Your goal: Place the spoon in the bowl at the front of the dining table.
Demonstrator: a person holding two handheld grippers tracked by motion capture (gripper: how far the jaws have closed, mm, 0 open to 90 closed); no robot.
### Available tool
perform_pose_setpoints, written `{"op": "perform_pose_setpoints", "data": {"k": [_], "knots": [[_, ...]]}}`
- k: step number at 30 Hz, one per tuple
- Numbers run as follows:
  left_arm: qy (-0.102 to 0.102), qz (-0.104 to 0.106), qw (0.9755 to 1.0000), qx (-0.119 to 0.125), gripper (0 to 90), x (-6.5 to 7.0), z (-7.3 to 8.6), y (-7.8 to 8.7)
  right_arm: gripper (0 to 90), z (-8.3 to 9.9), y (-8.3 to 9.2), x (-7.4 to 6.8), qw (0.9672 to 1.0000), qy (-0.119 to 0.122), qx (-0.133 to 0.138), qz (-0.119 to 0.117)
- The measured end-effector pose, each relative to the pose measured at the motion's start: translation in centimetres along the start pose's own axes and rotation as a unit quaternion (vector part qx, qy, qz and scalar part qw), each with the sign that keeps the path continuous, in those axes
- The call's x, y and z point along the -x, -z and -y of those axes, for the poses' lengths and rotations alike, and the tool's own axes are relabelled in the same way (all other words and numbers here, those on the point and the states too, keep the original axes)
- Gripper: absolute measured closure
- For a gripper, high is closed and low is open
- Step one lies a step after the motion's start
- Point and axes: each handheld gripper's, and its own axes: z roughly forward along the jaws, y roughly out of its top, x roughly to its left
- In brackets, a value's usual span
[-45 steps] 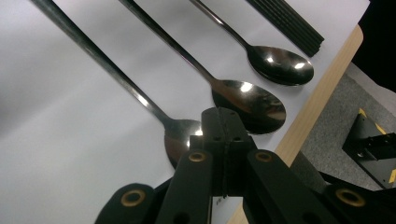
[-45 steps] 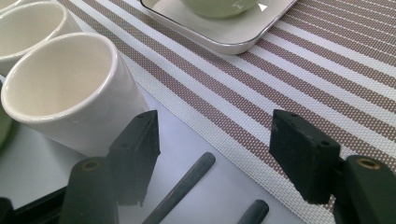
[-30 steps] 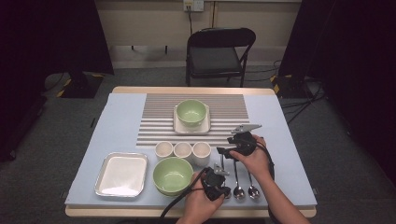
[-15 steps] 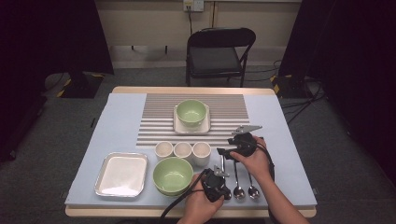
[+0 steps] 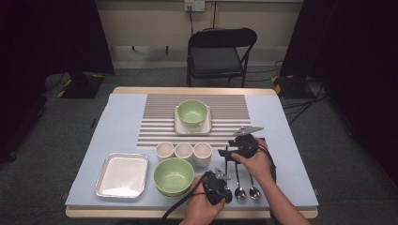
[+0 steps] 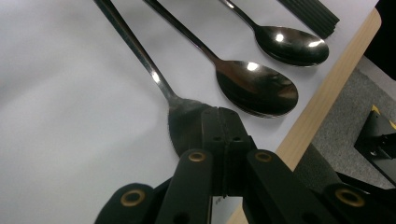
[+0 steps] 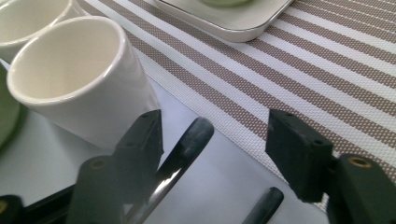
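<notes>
Dark curtains ring a counter under a pale blue cloth; low in the high view's frame, the left claw sits clenched on the leftmost spoon's bowl. Further right, the right claw, released and just closing, straddles that spoon's handle tip beside a white cup, so the step looks like a two-ended pickup; next, its pads must pinch the handle without nudging the cup.

Two bare forearms, no sleeves. Left claw and right claw — black, blocky bodies, each topped by a grey three-cornered plate and trailed by a black cable. Jaws matt black, flat-armed, with brass-ringed pivot holes and small screw holes in the square pads. Left claw's pads ridged where they meet — right claw's pads plain blocks.
</notes>
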Motion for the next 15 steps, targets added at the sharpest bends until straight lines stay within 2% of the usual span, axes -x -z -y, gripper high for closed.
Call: {"op": "perform_pose_setpoints", "data": {"k": [6,9,12,15], "knots": [[-0.005,-0.007,1.0000,0.002,90.0,0.18,0.06,0.00,48.0,0.06,0.16,-0.20,0.9999,-0.005,0.002,-0.010],[-0.010,-0.009,0.9999,0.001,90.0,0.19,0.06,0.03,57.6,0.09,0.24,-0.34,0.9998,-0.011,-0.001,-0.015],[-0.004,-0.010,0.9999,0.005,90.0,0.03,0.03,0.01,67.0,0.12,0.28,-0.41,0.9998,-0.010,-0.001,-0.020],[-0.006,-0.013,0.9999,0.004,90.0,0.05,-0.02,0.01,70.5,0.10,0.36,-0.46,0.9994,-0.024,0.002,-0.026]]}}
